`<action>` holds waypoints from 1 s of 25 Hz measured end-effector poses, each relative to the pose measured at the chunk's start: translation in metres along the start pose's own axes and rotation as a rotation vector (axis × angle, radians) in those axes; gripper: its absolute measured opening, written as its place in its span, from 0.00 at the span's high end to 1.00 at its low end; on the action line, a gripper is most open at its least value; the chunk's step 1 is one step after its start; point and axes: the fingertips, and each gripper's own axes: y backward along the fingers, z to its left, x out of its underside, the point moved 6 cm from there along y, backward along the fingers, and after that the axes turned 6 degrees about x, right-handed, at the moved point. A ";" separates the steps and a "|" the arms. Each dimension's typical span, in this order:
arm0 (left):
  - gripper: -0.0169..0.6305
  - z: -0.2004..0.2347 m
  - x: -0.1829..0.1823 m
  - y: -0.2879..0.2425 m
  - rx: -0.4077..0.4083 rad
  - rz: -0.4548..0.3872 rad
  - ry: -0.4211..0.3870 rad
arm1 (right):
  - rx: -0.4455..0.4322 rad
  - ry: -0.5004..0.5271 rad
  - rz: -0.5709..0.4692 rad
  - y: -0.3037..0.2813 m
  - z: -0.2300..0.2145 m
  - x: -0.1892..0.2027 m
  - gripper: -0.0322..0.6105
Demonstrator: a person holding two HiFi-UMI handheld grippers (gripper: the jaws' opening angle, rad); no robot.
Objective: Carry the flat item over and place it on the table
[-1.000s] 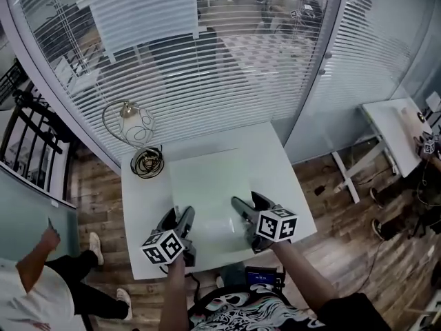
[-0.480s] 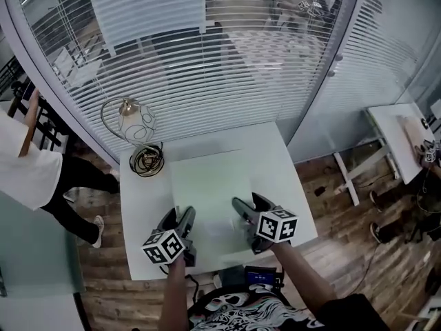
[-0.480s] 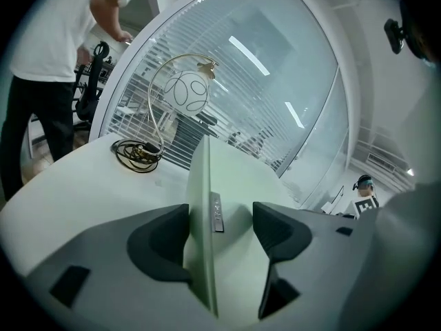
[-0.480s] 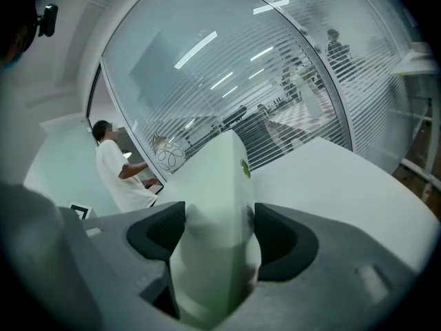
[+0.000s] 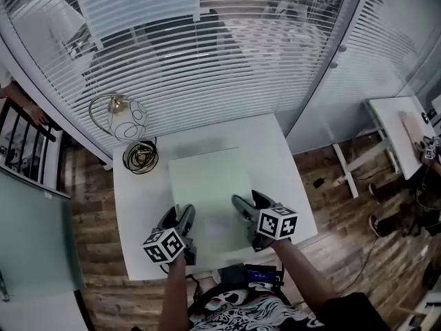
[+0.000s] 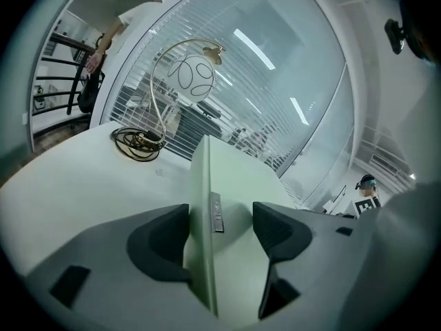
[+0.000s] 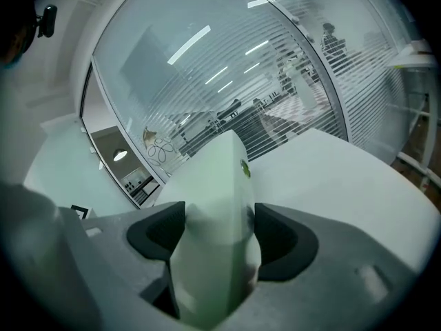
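Note:
A flat pale green panel (image 5: 207,185) lies across the middle of the white table (image 5: 138,212), its near edge towards me. My left gripper (image 5: 178,214) is shut on the near left part of that edge. My right gripper (image 5: 249,203) is shut on the near right part. In the left gripper view the panel (image 6: 231,178) runs edge-on between the jaws (image 6: 220,219), and a small metal tab shows on its side. The right gripper view shows the panel (image 7: 220,178) filling the gap between the jaws (image 7: 220,236). Whether the near edge touches the table is hidden.
A wire-globe lamp (image 5: 124,119) and a coiled cable (image 5: 140,157) sit at the table's far left corner. A curved glass wall with blinds (image 5: 207,61) stands just behind the table. Another white table (image 5: 400,126) is at the right, across wooden floor. A person (image 5: 38,26) stands at far left.
Both grippers and the panel have kept their places on the table. The person at the left has moved from the near left to the far left.

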 end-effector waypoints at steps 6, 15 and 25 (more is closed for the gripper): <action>0.53 0.009 0.010 -0.012 -0.011 0.033 0.020 | 0.020 -0.019 0.030 -0.009 -0.013 0.009 0.48; 0.53 0.019 0.028 -0.025 -0.036 0.070 0.056 | 0.043 -0.035 0.081 -0.019 -0.031 0.020 0.48; 0.53 0.036 0.036 -0.039 -0.057 0.111 0.093 | 0.061 -0.055 0.132 -0.039 -0.045 0.029 0.48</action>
